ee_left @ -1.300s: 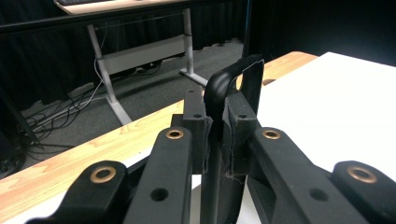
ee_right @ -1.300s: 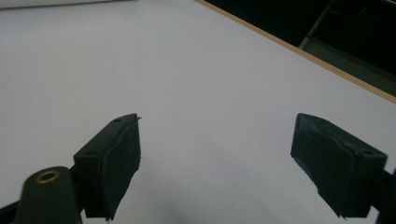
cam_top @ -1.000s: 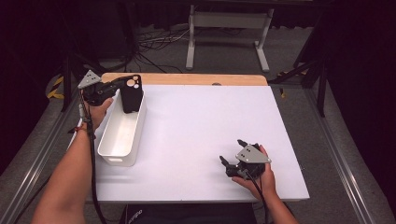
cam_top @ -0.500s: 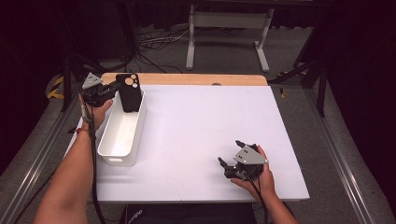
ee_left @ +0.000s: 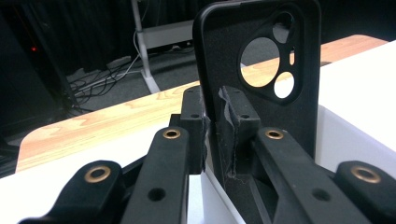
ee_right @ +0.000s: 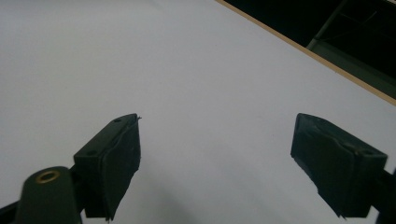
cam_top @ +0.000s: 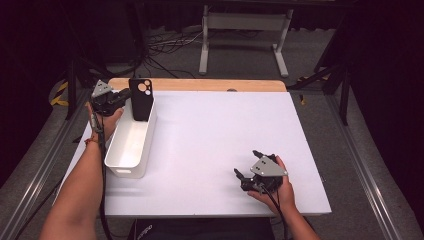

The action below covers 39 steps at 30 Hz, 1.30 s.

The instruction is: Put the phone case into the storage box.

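— Over the white bin, what is your left gripper doing?
— My arm is stretched forward; it clamps the black phone case upright at the bin's far end.
— And the right gripper?
— It rests on the bench, jaws apart, holding nothing.

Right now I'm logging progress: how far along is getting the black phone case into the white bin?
Done: the left gripper is shut on the black phone case, gripping its edge. In hand: the case stands upright at the far end of the white plastic bin, not yet released. Left: letting go so it rests inside. The right gripper rests open on the white table.
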Motion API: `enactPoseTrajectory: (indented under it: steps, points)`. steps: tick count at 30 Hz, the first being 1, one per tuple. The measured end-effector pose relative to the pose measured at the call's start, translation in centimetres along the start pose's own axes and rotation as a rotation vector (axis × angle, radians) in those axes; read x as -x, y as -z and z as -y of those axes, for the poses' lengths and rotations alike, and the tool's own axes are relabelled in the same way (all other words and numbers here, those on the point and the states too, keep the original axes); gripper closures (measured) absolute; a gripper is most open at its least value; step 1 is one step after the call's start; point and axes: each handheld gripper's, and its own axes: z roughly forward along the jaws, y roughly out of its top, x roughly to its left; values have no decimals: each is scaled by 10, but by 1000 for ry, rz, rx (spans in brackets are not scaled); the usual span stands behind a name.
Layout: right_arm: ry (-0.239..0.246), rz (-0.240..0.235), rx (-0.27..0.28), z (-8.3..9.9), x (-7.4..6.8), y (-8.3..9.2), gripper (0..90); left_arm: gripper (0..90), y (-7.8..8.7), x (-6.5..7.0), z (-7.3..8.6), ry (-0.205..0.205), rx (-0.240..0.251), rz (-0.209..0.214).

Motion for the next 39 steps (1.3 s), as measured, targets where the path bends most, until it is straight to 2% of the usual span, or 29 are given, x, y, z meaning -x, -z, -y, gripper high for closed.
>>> enactPoseTrajectory:
  steps: [6,9,15,16,22,29,39]
  points:
    - [5,5,4,-1,0,2,168,781,7,1,-1,-10,15,-14]
    - [4,10,11,-2,1,2,168,781,14,2,-5,-5,43,-7]
    - [3,4,25,-4,2,5,168,782,22,6,-9,-14,40,2]
    - [1,0,31,-4,2,5,168,782,26,9,-9,-15,51,11]
    - [-1,-11,41,-5,4,5,168,786,33,13,-9,-19,40,9]
    - [3,-22,59,-7,5,5,168,775,41,18,-12,-24,56,18]
    - [7,-34,71,-7,9,5,168,753,59,35,-16,-71,67,32]
